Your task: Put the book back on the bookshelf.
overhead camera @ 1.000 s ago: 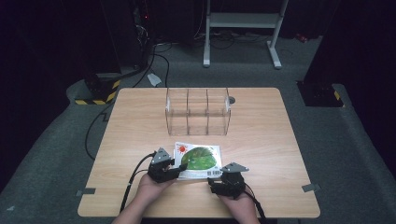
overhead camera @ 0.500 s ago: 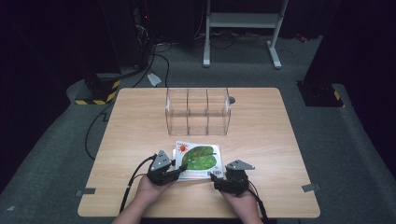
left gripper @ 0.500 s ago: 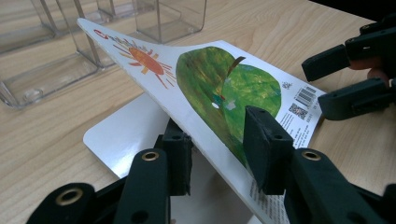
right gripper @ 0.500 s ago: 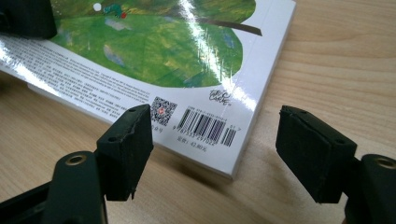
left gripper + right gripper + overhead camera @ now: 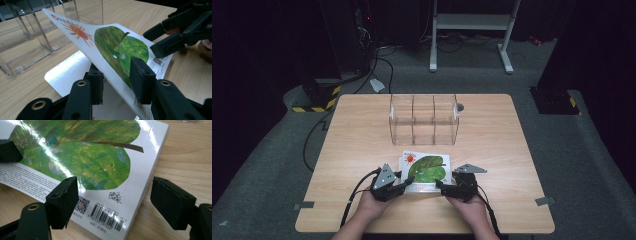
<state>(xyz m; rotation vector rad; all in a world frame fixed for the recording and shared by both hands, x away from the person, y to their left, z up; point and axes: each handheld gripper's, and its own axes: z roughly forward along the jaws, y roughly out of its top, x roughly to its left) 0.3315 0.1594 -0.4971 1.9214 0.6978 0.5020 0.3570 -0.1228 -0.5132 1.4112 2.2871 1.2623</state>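
Observation:
A picture book (image 5: 424, 170) with a green leaf and a red sun on its cover lies near the table's front edge. My left gripper (image 5: 407, 183) is at its near-left side. In the left gripper view the jaws have just been closing, and my left gripper (image 5: 116, 82) is shut on the cover (image 5: 117, 45), which slants up off a white page (image 5: 67, 70). My right gripper (image 5: 441, 186) is at the near-right side. Its jaws have just been opening, and my right gripper (image 5: 113, 202) straddles the barcode corner of the book (image 5: 100, 157) without pressing on it.
A clear acrylic organizer (image 5: 424, 119) with three compartments stands behind the book at mid-table. The wooden table (image 5: 362, 140) has bare room left and right. Cables trail from both grippers toward the front edge. Beyond the table are dark floor and a metal stand (image 5: 472, 22).
Both hands have edged slightly toward the book. The book lies in the same place on the table.

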